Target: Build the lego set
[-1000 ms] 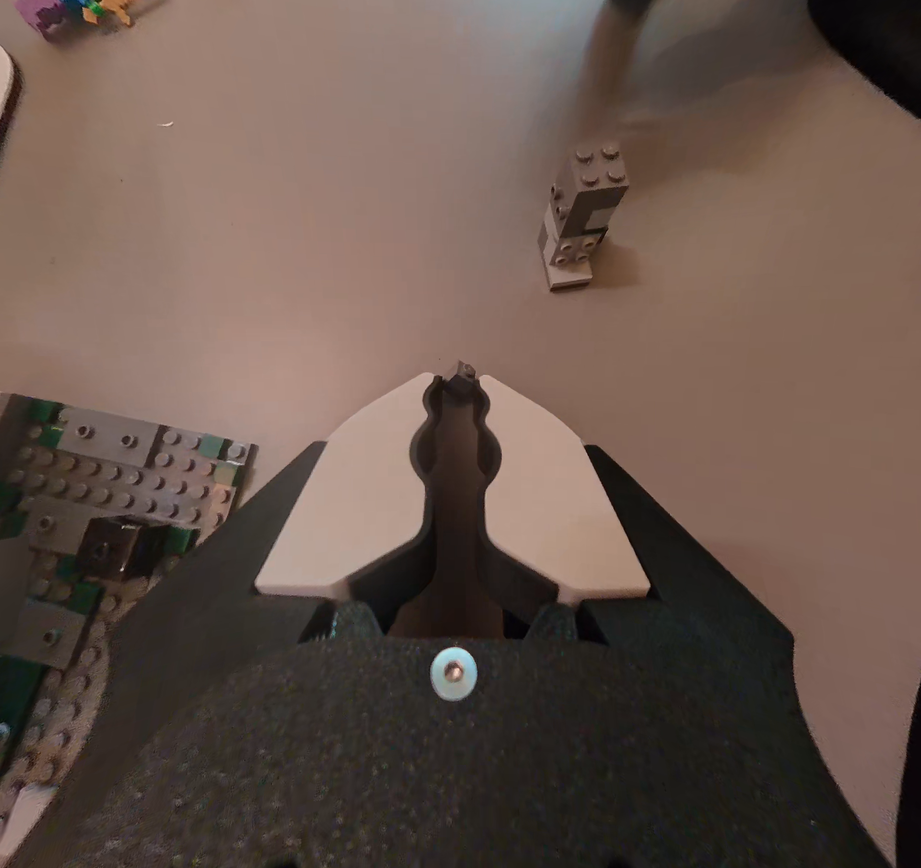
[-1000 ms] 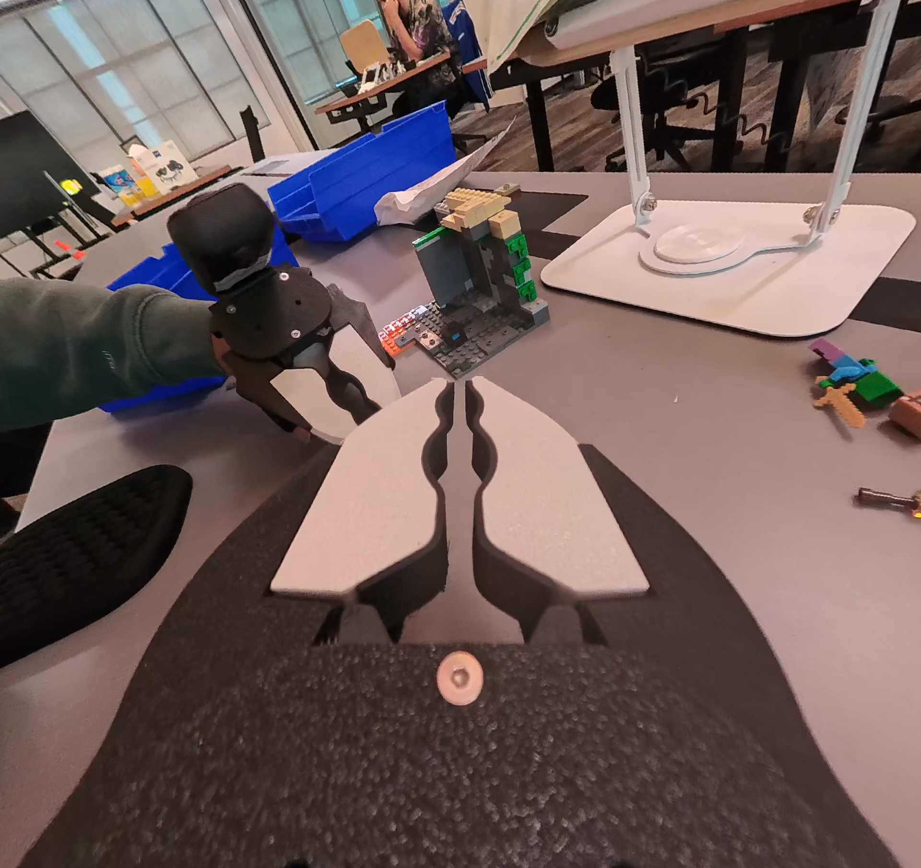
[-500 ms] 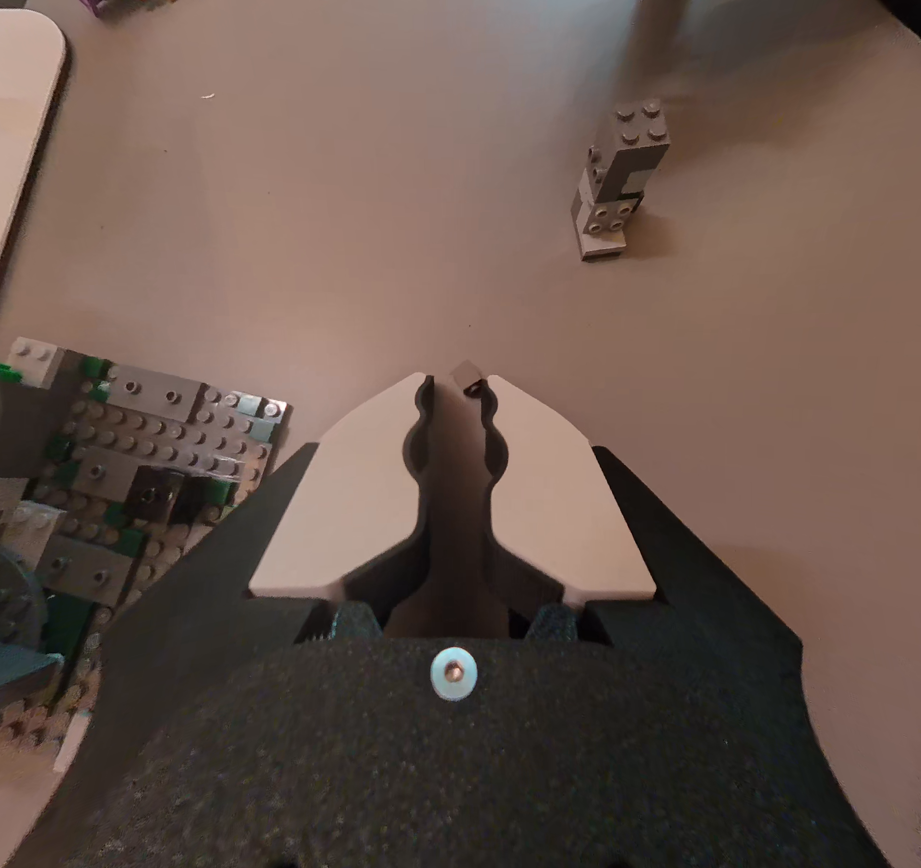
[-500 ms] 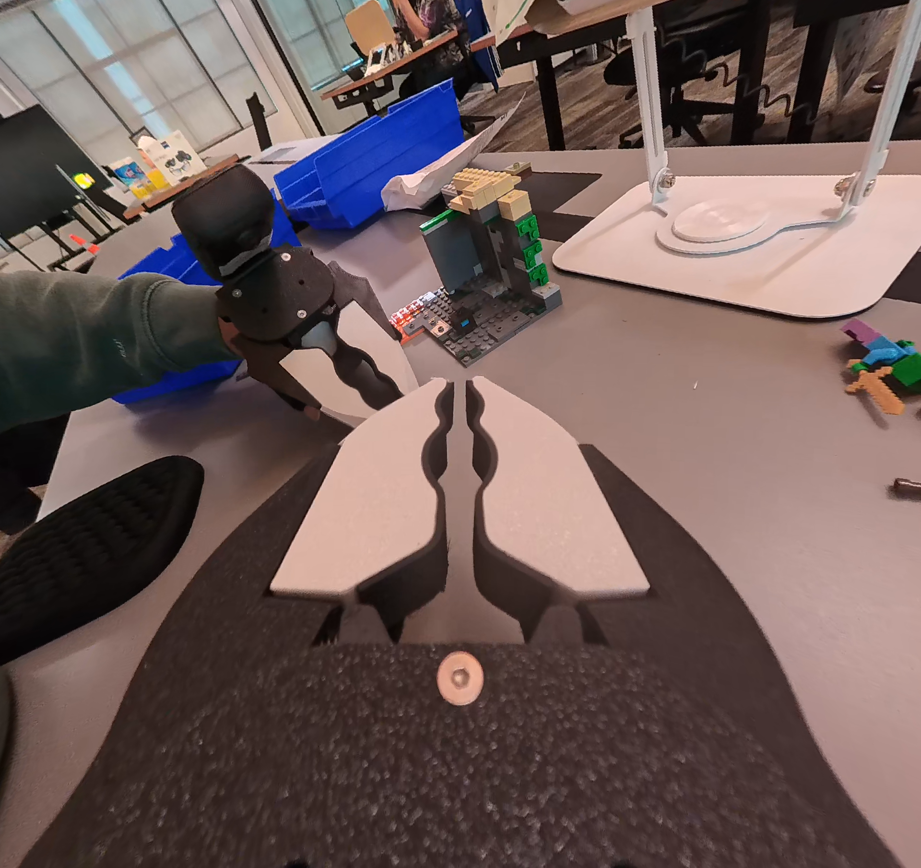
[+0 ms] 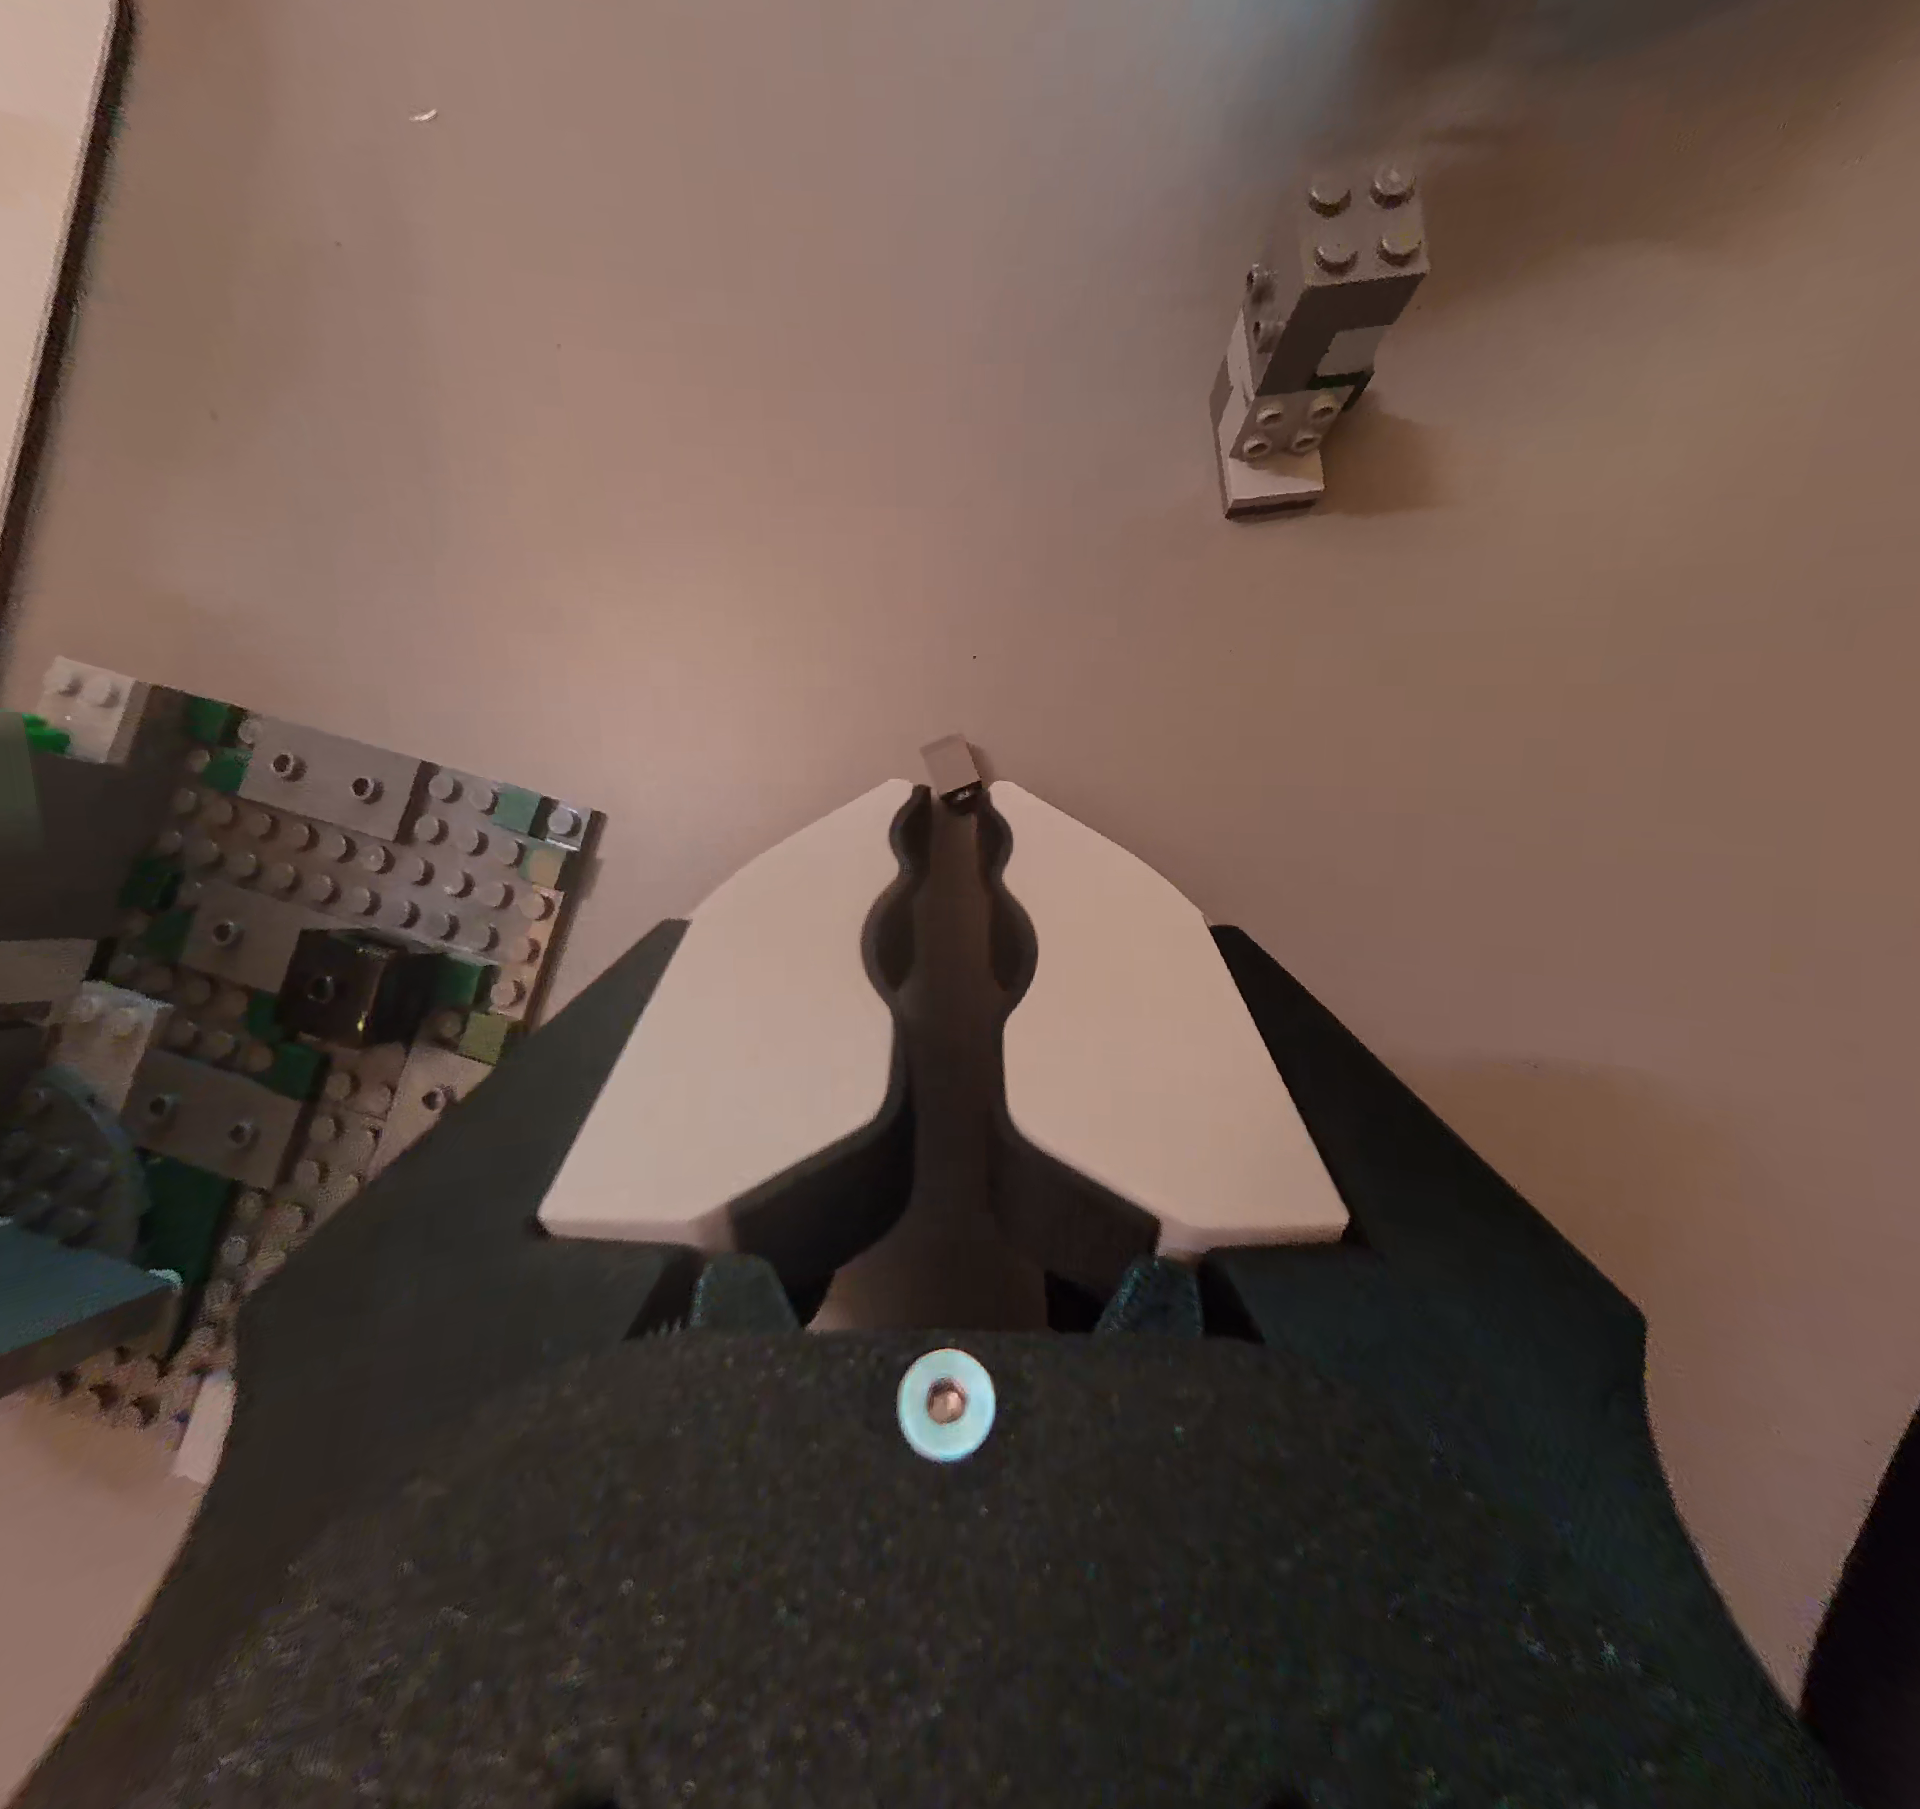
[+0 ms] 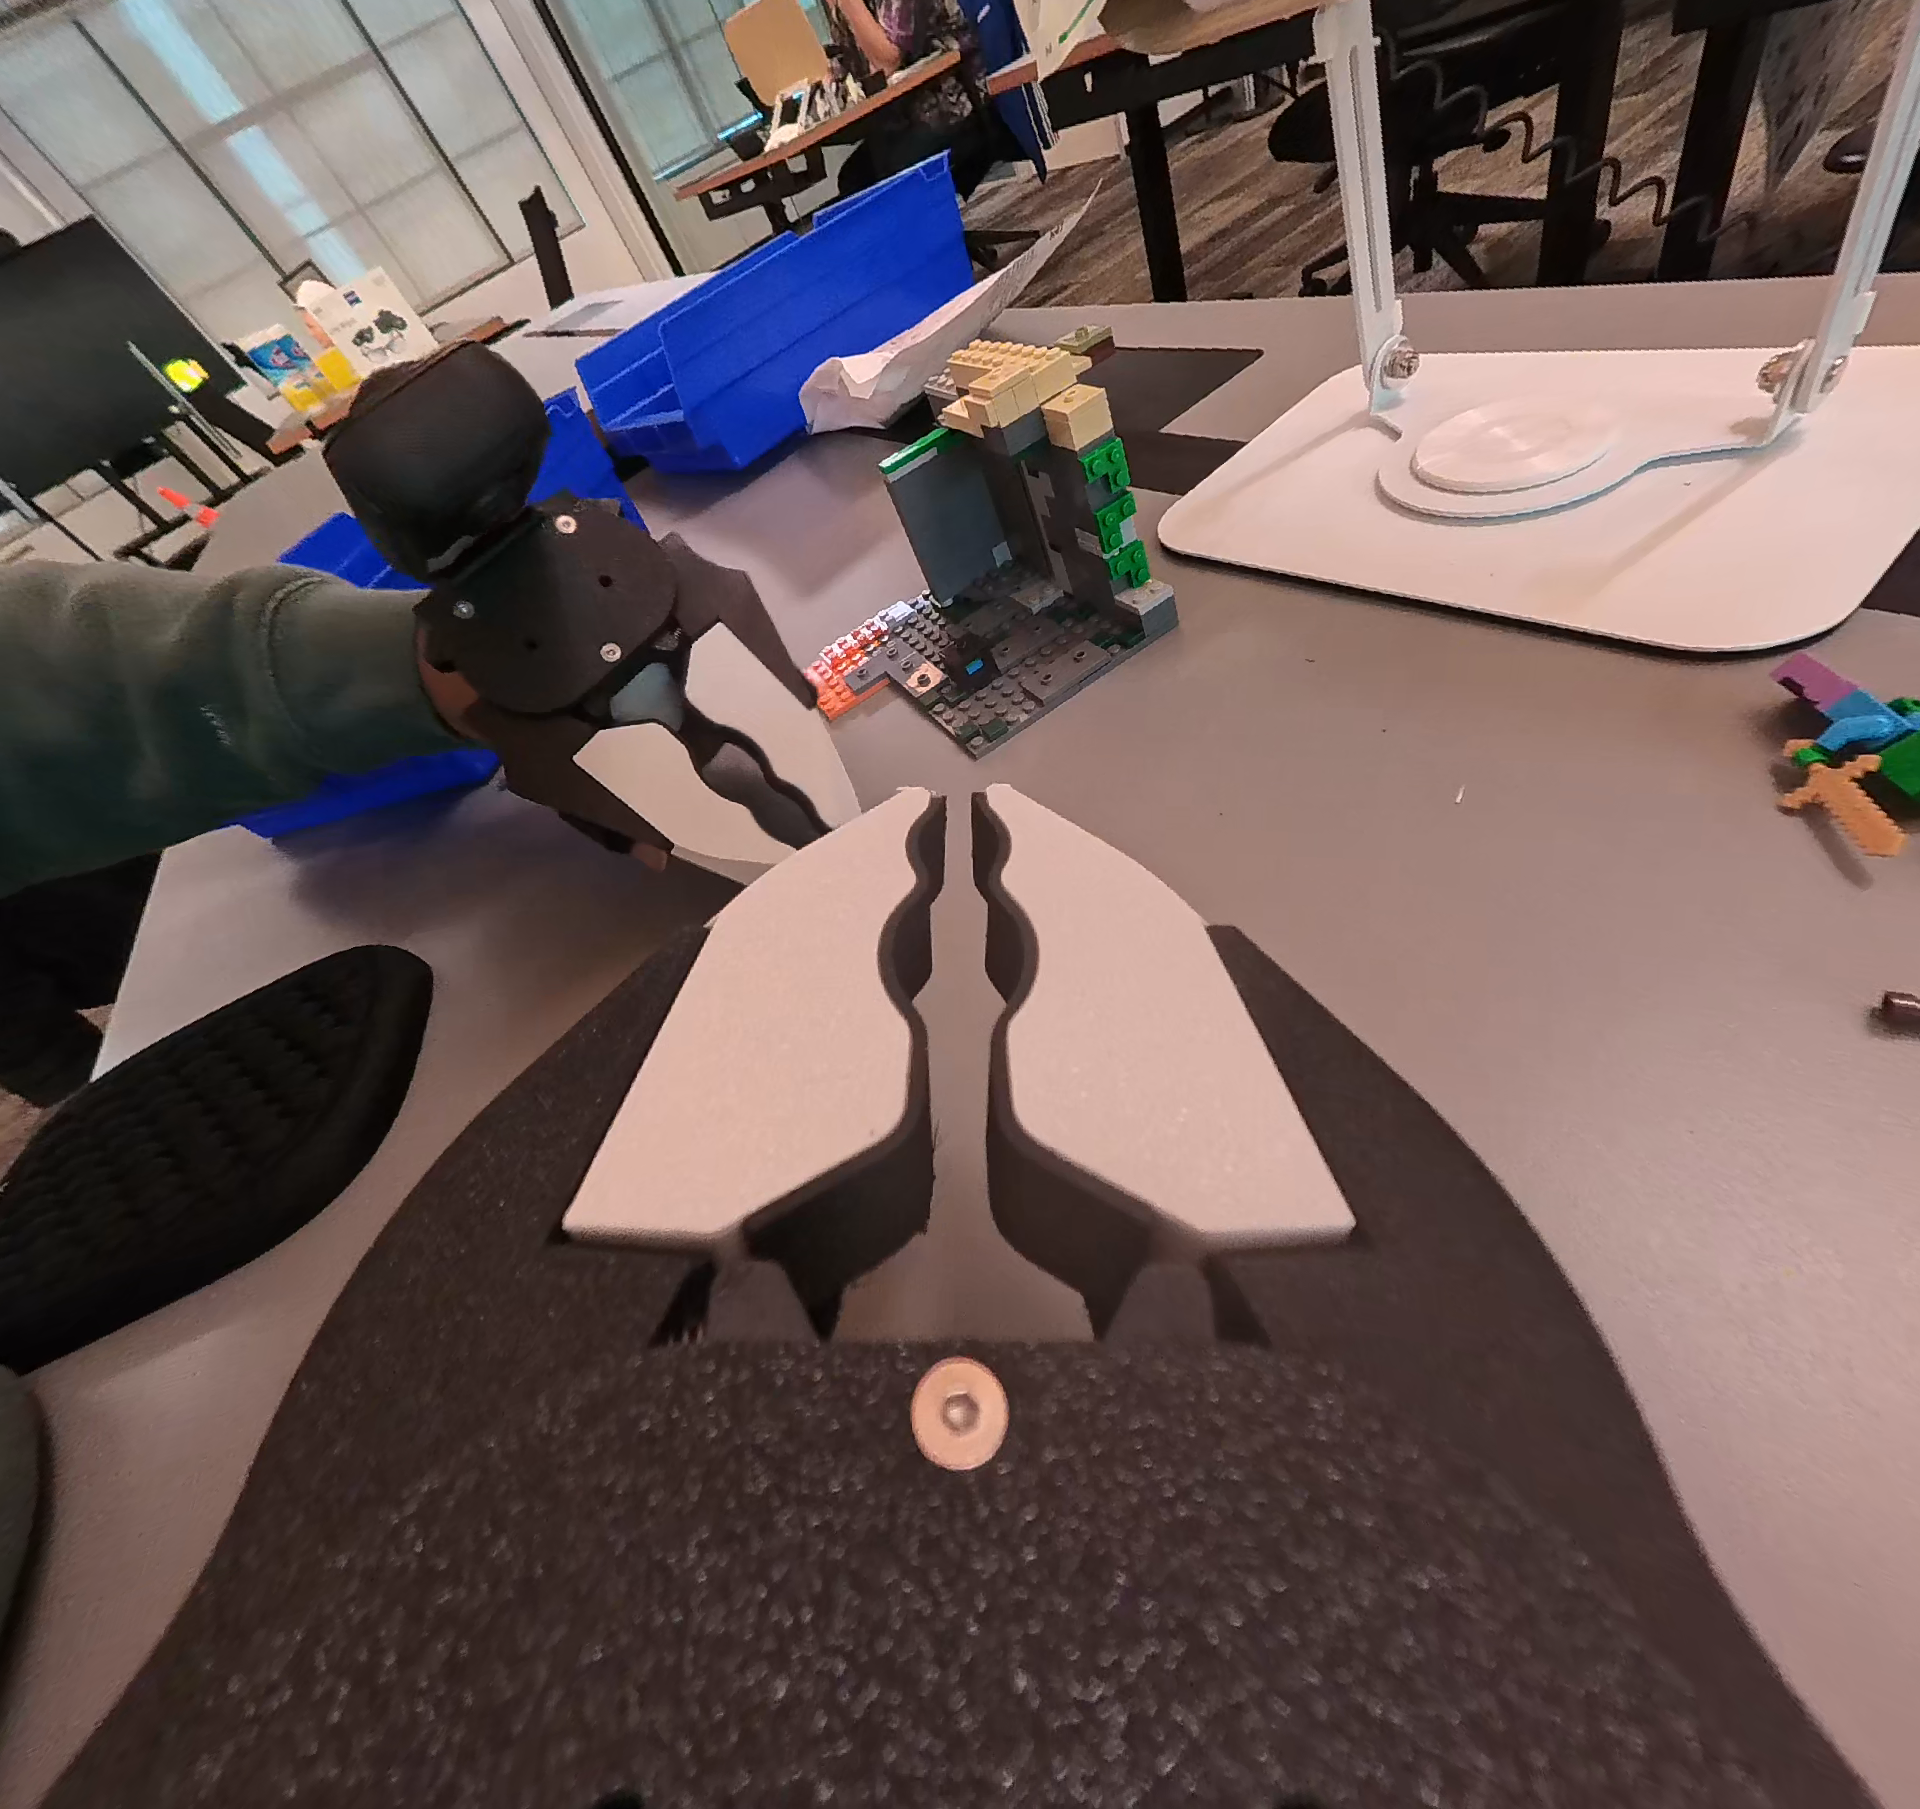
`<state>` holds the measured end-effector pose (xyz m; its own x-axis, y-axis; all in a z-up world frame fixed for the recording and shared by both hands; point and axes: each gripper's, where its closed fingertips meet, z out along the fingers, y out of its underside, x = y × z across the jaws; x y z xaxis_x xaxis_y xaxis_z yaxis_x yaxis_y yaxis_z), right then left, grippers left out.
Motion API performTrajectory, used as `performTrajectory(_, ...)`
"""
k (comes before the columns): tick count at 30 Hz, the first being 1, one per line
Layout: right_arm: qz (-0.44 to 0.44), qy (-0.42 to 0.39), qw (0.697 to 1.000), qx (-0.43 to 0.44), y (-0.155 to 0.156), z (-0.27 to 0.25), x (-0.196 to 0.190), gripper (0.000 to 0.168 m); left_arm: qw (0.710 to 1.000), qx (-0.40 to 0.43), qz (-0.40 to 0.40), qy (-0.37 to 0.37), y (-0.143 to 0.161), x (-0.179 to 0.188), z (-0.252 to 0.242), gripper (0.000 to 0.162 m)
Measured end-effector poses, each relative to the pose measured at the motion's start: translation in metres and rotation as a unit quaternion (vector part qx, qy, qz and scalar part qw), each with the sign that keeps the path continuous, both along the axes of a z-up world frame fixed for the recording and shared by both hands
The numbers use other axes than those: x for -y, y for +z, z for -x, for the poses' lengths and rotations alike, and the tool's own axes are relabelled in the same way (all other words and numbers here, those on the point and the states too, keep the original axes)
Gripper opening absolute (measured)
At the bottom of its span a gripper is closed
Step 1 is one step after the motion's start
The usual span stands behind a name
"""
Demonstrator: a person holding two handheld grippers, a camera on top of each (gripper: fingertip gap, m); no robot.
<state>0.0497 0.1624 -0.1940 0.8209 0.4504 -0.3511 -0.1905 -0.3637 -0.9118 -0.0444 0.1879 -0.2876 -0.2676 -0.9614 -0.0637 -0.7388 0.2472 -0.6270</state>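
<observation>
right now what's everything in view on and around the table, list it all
small grey lego piece: 1, grey, pinched at the left gripper's tips
grey stepped lego tower: 1, grey, alone on the table, ahead and right of the left gripper
lego cave build on dark studded baseplate: 1, grey, green and tan, mid-table
white flat stand base: 1, white, right of the build
colourful lego figure: 1, purple, blue, green, tan, right edge
blue plastic bins: several, blue, behind the build
grey table: 1, grey, under everything
green sleeve: 1, left side
left gripper: 1, black and white, shut on the piece
right gripper: 1, black and white, slightly open, empty
</observation>
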Motion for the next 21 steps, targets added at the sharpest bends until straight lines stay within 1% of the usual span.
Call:
performTrajectory(1, 0.001, 0.002, 1.000, 0.001, 0.000, 0.001, 0.000, 0.004, 1.000, -0.002, 0.000, 0.007, 0.000, 0.000, 0.000, 0.007)
performTrajectory(4, 0.004, 0.025, 1.000, 0.018, -0.005, 0.008, 0.003, 0.004, 1.000, -0.013, 0.006, 0.024, 0.000, 0.000, -0.002, 0.006)
performTrajectory(6, -0.001, 0.053, 0.997, 0.058, -0.011, 0.016, 0.006, 0.004, 1.000, -0.021, 0.009, 0.017, 0.002, 0.004, -0.001, 0.005)
performTrajectory(7, -0.009, 0.070, 0.994, 0.084, -0.013, 0.021, 0.008, 0.005, 1.000, -0.025, 0.008, 0.009, 0.004, 0.007, -0.001, 0.000)
performTrajectory(10, -0.037, 0.122, 0.975, 0.180, -0.018, 0.032, 0.013, 0.006, 0.999, -0.040, 0.008, -0.016, 0.013, 0.017, 0.001, 0.000)
performTrajectory(13, -0.043, 0.173, 0.954, 0.241, -0.019, 0.043, 0.016, 0.008, 0.998, -0.056, -0.006, -0.031, 0.019, 0.022, 0.001, 0.000)
performTrajectory(16, -0.054, 0.154, 0.943, 0.291, -0.016, 0.037, 0.007, 0.009, 0.998, -0.056, -0.020, -0.025, 0.023, 0.018, -0.004, 0.000)
performTrajectory(19, -0.056, 0.119, 0.944, 0.302, -0.009, 0.016, -0.004, 0.008, 0.999, -0.040, -0.032, -0.011, 0.023, 0.011, -0.011, 0.000)
performTrajectory(21, -0.050, 0.091, 0.944, 0.312, -0.010, -0.005, -0.010, 0.009, 0.999, -0.026, -0.035, -0.001, 0.022, 0.006, -0.017, 0.000)
